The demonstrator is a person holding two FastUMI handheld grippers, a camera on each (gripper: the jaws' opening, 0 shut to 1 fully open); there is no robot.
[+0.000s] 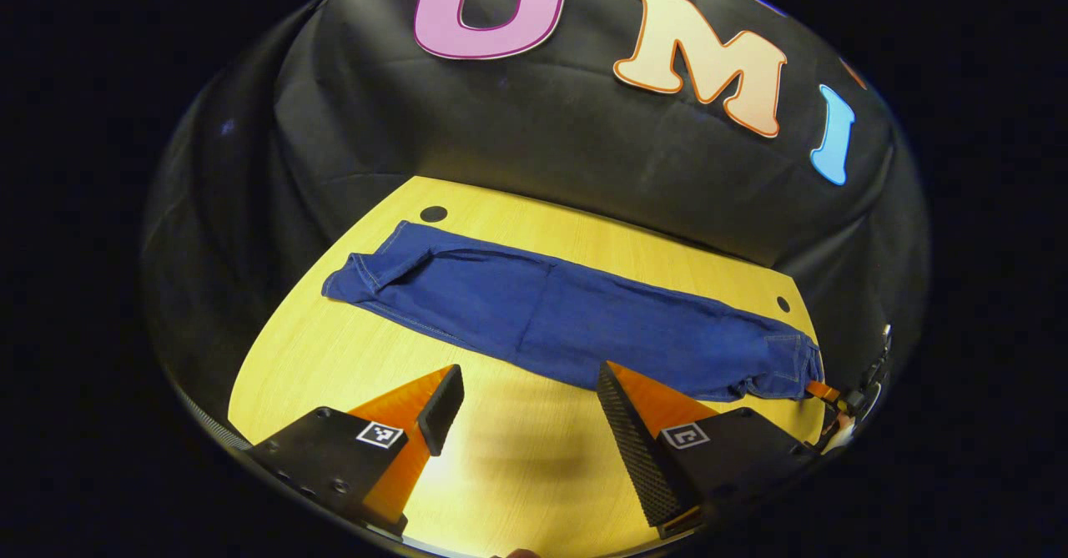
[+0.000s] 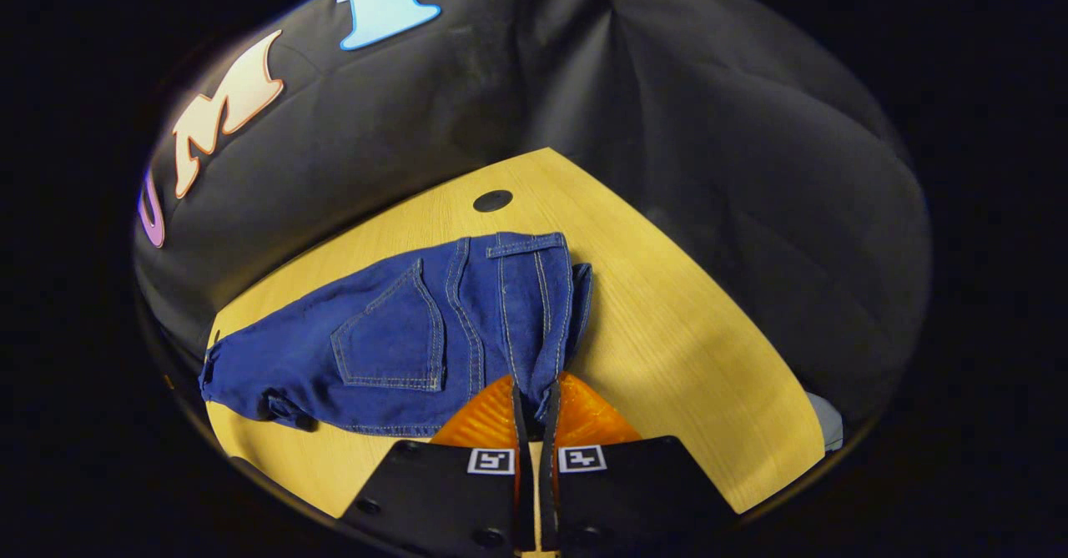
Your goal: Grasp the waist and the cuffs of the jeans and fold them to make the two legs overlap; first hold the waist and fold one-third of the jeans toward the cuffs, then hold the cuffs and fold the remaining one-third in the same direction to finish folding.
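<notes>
Blue jeans lie folded lengthwise across the yellow table, legs overlapping. The cuffs point left and the waist points right. My left gripper is open, near the jeans' front edge at mid-length, with nothing between its fingers. Its right finger reaches the denim's hem. At the far right the right gripper pinches the waist end. In the right gripper view the waist and back pocket fill the middle, and my right gripper is shut on the waistband corner.
Black cloth wall rises close behind the table. Round black holes sit in the tabletop. Bare wood lies right of the waist, up to the table's edge. A small grey thing shows past that edge.
</notes>
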